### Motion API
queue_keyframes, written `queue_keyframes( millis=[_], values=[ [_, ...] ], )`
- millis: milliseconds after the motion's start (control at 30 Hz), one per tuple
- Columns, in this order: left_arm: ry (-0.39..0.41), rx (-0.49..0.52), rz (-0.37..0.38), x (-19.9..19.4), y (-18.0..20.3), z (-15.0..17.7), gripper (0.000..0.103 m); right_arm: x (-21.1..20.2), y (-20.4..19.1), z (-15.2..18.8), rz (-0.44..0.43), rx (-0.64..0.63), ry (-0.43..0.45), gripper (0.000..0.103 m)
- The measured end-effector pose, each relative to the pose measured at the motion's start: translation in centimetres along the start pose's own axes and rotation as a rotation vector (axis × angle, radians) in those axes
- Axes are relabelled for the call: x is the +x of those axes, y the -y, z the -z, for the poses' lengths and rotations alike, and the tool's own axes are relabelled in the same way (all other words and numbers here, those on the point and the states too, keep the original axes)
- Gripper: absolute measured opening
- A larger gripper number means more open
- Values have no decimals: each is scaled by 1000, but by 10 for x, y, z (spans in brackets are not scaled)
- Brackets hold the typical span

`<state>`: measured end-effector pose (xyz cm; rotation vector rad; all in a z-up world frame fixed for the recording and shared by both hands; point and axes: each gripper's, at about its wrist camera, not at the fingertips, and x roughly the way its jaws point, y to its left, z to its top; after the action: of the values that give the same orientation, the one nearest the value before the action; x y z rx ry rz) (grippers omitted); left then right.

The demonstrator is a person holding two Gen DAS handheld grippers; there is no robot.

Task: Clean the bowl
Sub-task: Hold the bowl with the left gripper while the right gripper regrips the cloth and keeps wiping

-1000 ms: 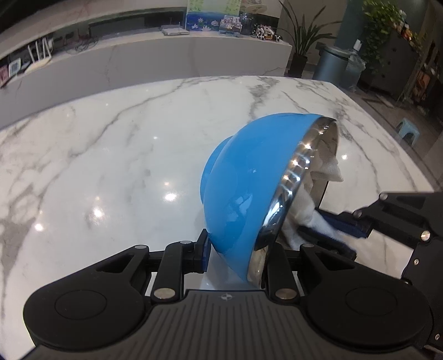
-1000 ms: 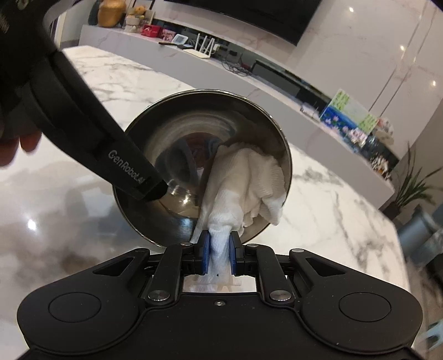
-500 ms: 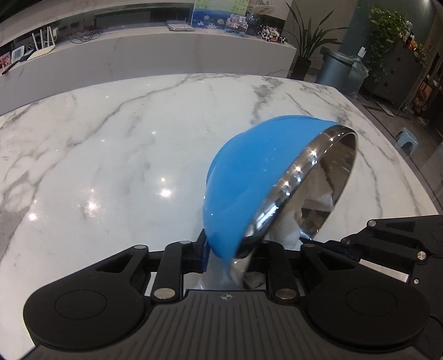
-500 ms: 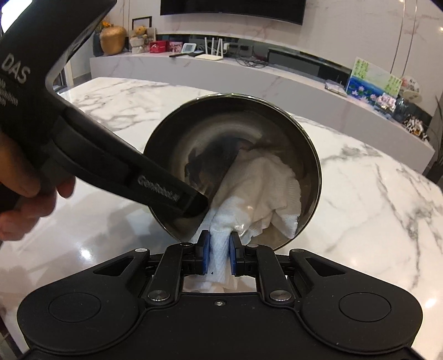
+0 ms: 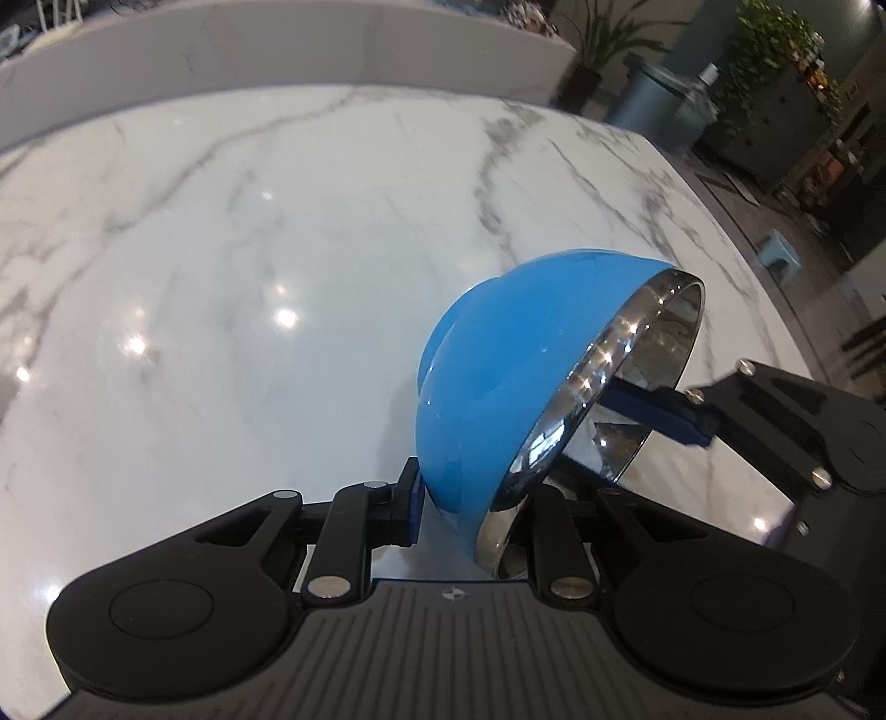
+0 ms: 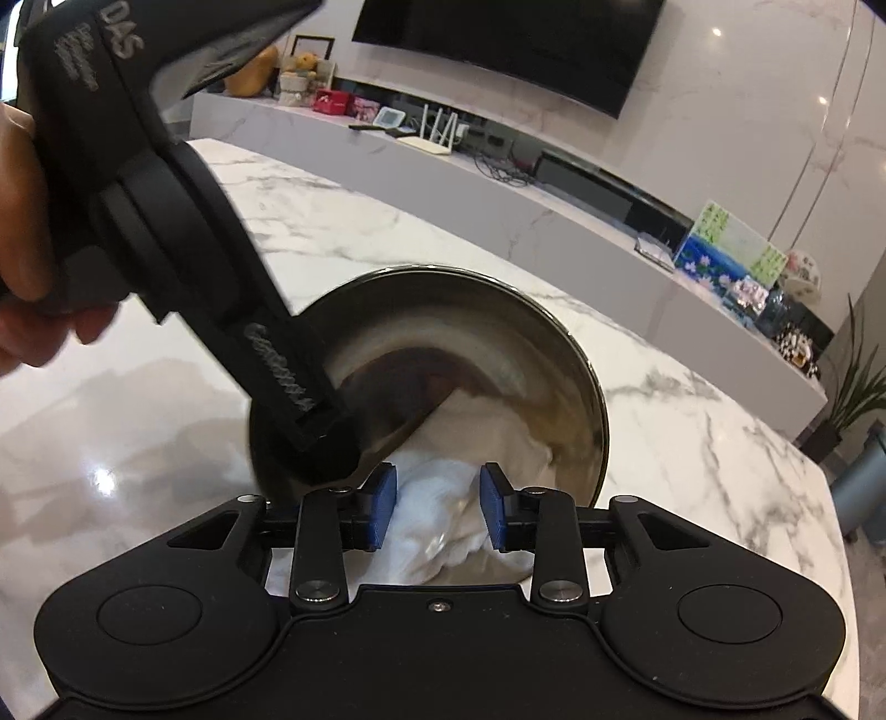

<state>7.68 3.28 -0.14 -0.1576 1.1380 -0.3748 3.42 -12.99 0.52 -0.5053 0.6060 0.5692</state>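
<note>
Clamping of the bowl (image 5: 515, 387) rim is seen at the left tool (image 5: 476, 498): one blue pad is pressed on the blue outer wall, the opposite finger sits inside the steel lining, so the jaws are closed on the rim. The bowl is held tilted on edge, lifted clear of the counter (image 5: 232, 266), mouth turned toward the right tool (image 6: 437, 507). Steel rim and blue shell are both visible just ahead of the left tool.

Right tool: jaws have just been opening and now stand apart. The white cloth (image 6: 443, 498) lies between the blue pads (image 6: 384, 507), but the pads are not pressed on it; a gap is visible on each side. The cloth is bunched at the lower inside wall of the bowl, partly spilling over the rim toward the right tool. From the left wrist view, one blue finger of the right tool is seen reaching inside the bowl mouth.

The left tool body is seen from the right wrist view coming in from the upper left, gripped by a hand (image 6: 22, 266).

Beyond the tools, a marble counter is spread underneath. Further off, a low white ledge (image 6: 498, 183) with small items is seen, and a dark screen (image 6: 509, 50) on the wall.
</note>
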Motion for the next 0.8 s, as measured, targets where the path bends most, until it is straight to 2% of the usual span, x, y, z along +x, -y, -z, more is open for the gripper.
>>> queue_keyframes(
  millis=[200, 367, 533, 600, 700, 800],
  values=[
    [16, -16, 11, 0, 0, 1, 18, 6, 8, -1, -30, 66, -47, 24],
    [50, -36, 12, 0, 1, 0, 19, 14, 10, -5, -37, 93, -93, 24],
    [70, -67, -13, 0, 1, 2, 34, 22, 16, -13, -48, 118, -147, 24],
    [84, -82, -49, 1, 1, 3, 37, 27, 20, -16, -55, 128, -164, 24],
    [97, -116, -46, 0, -2, 1, 39, 33, 27, -23, -73, 142, -204, 24],
    [110, -79, -83, -1, 3, -2, 39, 37, 30, -30, -95, 127, -245, 24]
  ],
)
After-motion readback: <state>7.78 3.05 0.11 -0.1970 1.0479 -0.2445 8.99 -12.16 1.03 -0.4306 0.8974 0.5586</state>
